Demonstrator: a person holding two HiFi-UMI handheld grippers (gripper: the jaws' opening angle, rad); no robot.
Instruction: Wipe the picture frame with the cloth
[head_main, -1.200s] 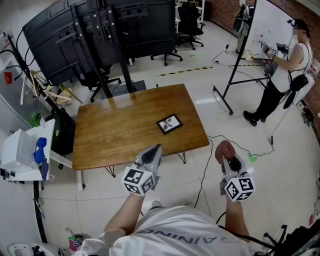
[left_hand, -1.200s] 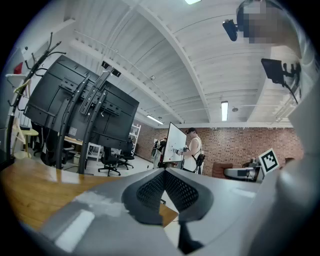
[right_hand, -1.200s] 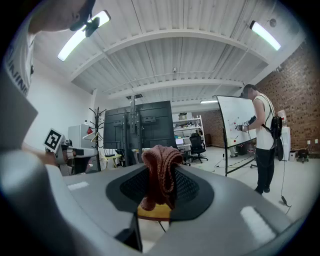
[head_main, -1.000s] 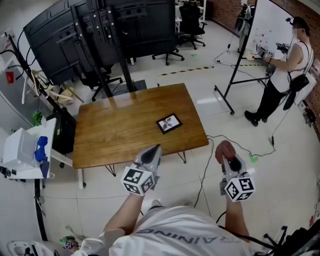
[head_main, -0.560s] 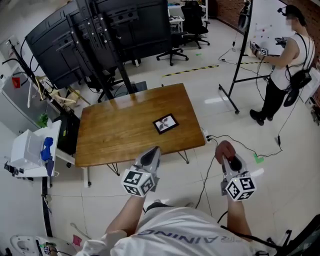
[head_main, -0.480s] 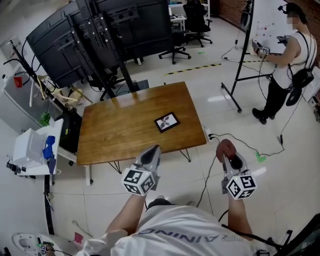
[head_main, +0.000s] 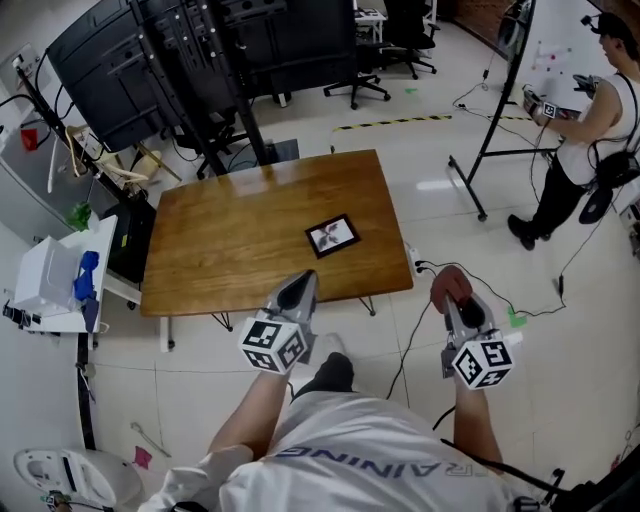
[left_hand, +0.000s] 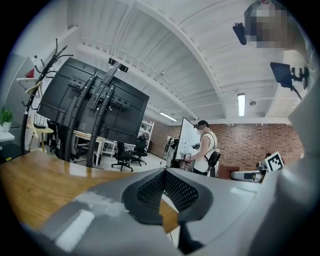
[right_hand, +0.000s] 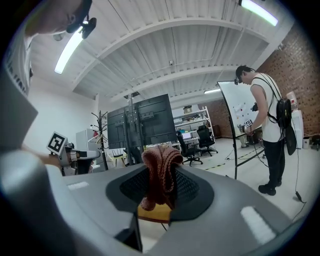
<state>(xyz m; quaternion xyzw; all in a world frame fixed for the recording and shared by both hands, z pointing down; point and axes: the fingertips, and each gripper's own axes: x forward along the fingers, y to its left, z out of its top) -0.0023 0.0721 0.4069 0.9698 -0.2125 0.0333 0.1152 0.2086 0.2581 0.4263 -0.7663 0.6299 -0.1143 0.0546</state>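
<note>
A small black picture frame (head_main: 332, 235) lies flat on the wooden table (head_main: 230, 245), toward its right side. My right gripper (head_main: 453, 296) is shut on a reddish-brown cloth (head_main: 451, 285), held over the floor to the right of the table's near corner; in the right gripper view the cloth (right_hand: 160, 172) is bunched between the jaws. My left gripper (head_main: 297, 290) hangs just in front of the table's near edge, shut with nothing between its jaws. In the left gripper view the left gripper (left_hand: 164, 184) points over the table top (left_hand: 35, 180).
A cable and power strip (head_main: 418, 268) lie on the floor by the table's right corner. A person (head_main: 590, 130) stands at a whiteboard (head_main: 555, 45) at the far right. Large black screens on stands (head_main: 200, 60) rise behind the table. A white cart (head_main: 50, 285) is at the left.
The view has shifted closer to the table and slightly left; the table and frame sit lower and nearer. Both grippers keep their pose, the right one still holding the cloth.
</note>
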